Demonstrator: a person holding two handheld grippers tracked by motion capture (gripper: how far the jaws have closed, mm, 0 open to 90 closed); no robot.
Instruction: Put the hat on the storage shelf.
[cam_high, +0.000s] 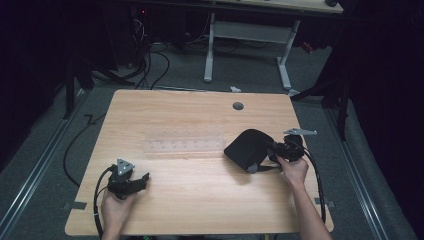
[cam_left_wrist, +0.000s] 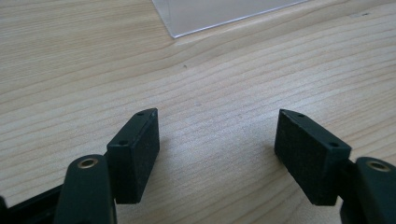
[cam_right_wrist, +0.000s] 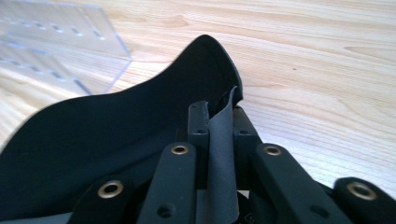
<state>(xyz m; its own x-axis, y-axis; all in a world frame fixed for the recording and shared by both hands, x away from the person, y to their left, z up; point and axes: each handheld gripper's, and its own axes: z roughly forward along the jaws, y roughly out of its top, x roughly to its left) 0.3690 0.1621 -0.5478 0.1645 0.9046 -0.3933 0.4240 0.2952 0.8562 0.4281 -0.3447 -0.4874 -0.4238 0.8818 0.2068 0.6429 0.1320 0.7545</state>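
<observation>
Wooden table (cam_high: 200, 195) underfoot, action on both flanks. Near edge, seven o'clock: left gripper (cam_high: 131, 181) parked low, jaws spread wide over bare wood, nothing between them. Across at three o'clock: right gripper (cam_high: 272, 150) clamped on a grey edge of the black pad (cam_high: 247, 147), pads (cam_right_wrist: 198, 123) pinching the flap tight. Pad itself resting on the table, curled upward. Just beyond, at centre: clear ruler (cam_high: 184, 146) lying flat, right end beside the pad. Farther off, twelve o'clock: grey grommet (cam_high: 238, 106).
</observation>
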